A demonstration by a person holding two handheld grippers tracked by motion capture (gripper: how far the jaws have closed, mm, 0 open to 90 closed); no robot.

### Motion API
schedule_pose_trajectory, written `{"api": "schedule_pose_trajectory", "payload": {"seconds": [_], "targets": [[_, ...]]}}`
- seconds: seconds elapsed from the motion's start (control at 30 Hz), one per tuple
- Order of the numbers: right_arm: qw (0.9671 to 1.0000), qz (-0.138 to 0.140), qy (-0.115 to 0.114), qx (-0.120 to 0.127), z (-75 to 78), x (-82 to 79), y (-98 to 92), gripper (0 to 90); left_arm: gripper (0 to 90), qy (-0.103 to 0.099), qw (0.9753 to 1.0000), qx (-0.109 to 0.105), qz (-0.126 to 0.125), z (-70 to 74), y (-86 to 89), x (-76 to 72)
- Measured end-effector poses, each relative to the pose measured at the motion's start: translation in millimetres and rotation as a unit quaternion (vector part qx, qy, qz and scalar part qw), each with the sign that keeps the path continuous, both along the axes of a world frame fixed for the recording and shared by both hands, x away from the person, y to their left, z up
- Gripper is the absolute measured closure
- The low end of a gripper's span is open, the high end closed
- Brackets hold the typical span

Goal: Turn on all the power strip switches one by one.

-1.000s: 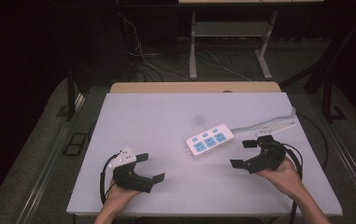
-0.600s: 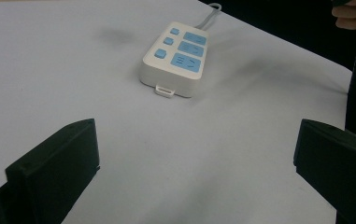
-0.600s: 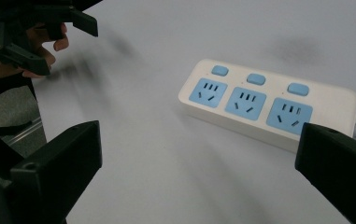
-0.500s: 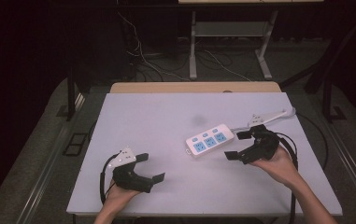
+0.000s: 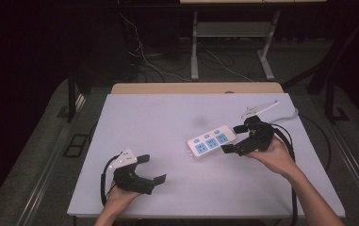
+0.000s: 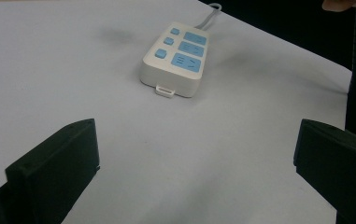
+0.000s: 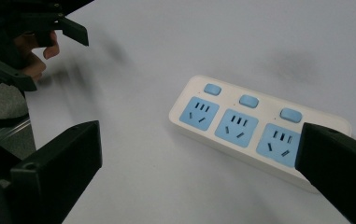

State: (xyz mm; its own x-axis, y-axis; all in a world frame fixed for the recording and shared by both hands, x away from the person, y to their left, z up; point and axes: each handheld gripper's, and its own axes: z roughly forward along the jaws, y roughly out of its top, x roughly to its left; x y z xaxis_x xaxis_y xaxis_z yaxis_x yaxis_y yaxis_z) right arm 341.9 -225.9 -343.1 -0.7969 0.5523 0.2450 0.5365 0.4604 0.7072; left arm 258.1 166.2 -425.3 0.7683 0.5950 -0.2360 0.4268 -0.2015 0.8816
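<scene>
A white power strip (image 5: 211, 141) with blue sockets and blue switches lies flat on the white table (image 5: 158, 117), right of centre. Its cord (image 5: 291, 114) runs off toward the right edge. My right gripper (image 5: 232, 139) stands open at the strip's right end, one jaw on each side of it and nothing between them. The right gripper view has the strip (image 7: 241, 126) close ahead between the spread jaws of my right gripper (image 7: 199, 149). My left gripper (image 5: 152, 168) rests open near the front left. In its view the strip (image 6: 178, 60) lies well ahead of my left gripper (image 6: 196, 137).
A wooden tabletop edge (image 5: 196, 88) adjoins the far side of the table. Behind it, loose cables (image 5: 144, 56) and a metal frame stand on the dark floor. Black gripper cables trail off the front edge beside each forearm.
My right gripper has moved left and a little away from me, up to the strip's right end. The left gripper and the strip have stayed where they were.
</scene>
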Motion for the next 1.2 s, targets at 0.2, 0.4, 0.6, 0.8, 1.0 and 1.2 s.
{"api": "schedule_pose_trajectory", "payload": {"seconds": [0.2, 0.4, 0.6, 0.8, 1.0, 1.2], "targets": [[0.9999, 0.008, 0.003, -0.007, 0.4, 11.0, 11.4, 0.5, 0.0, 0.002, 1.0000, -0.001, 0.001, -0.2, 0.5, 0.3], [0.9997, 0.014, 0.003, -0.018, 1.1, 19.3, 24.9, 0.5, 0.0, 0.001, 1.0000, -0.002, 0.001, -0.3, 0.2, 0.5], [0.9994, 0.025, 0.002, -0.025, 5.3, 26.9, 42.3, 0.5, 0.0, 0.001, 1.0000, -0.001, 0.000, -0.1, 0.7, 0.5], [0.9990, 0.032, 0.002, -0.031, 6.5, 32.2, 57.4, 0.5, 0.0, 0.000, 1.0000, -0.003, 0.002, 0.1, 1.1, 0.3], [0.9989, 0.033, 0.004, -0.033, 5.4, 36.6, 64.5, 0.5, 0.0, 0.000, 1.0000, -0.004, 0.003, 0.3, 1.5, 0.3], [0.9990, 0.026, 0.012, -0.034, -2.6, 44.8, 69.2, 0.5, 0.0, -0.001, 1.0000, -0.003, 0.002, -0.1, 0.9, 0.7]]}}
